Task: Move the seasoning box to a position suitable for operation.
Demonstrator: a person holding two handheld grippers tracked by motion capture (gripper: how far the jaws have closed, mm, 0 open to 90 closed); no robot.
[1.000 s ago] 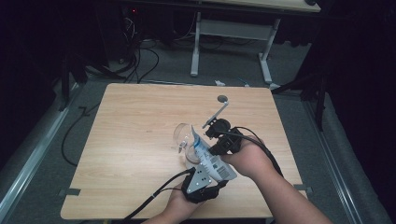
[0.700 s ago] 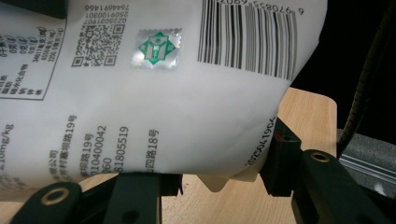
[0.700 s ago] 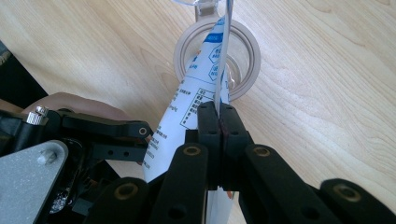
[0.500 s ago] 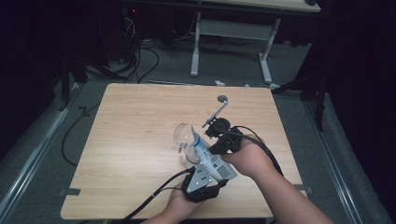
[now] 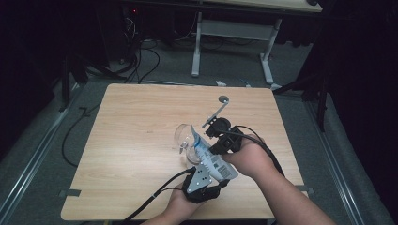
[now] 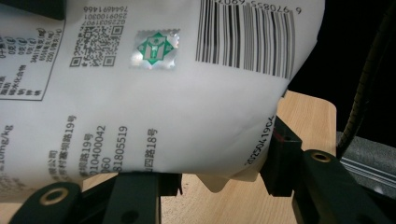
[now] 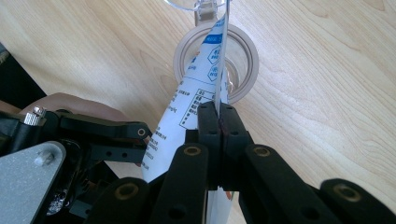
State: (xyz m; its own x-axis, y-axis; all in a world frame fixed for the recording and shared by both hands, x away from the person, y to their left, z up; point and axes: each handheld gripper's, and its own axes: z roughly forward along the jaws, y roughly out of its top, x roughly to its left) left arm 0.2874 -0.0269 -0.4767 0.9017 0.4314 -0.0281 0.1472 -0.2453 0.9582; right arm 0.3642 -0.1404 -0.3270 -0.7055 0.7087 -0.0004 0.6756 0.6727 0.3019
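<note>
Pouch: white printed packet (image 5: 209, 157) with barcode and blue label panels, held above the near-right part of the worktop, tilted with its far end over the jar mouth.
Jar: clear glass jar (image 5: 187, 142) with a pale ring at its mouth, stood on the worktop just left of the right tongs; a clear lid hung at its far rim in the right gripper view.
Left tongs: left tongs (image 5: 202, 180) sat at the near edge, gripped in a hand; jaws partly spread, clasping the pouch's wide near end, pads against its sides in the left gripper view.
Right tongs: right tongs (image 7: 218, 122) clenched flat on the pouch's thin upper edge (image 7: 212, 79), jaws pressed together over the sheet, directly above the jar opening.
Worktop: pale wood-grain worktop (image 5: 136, 122), square, with dark cables trailing off its near edge.
Other item: grey metal scoop-like tool (image 5: 217, 110) lay at the far right, apart from the jar.
</note>
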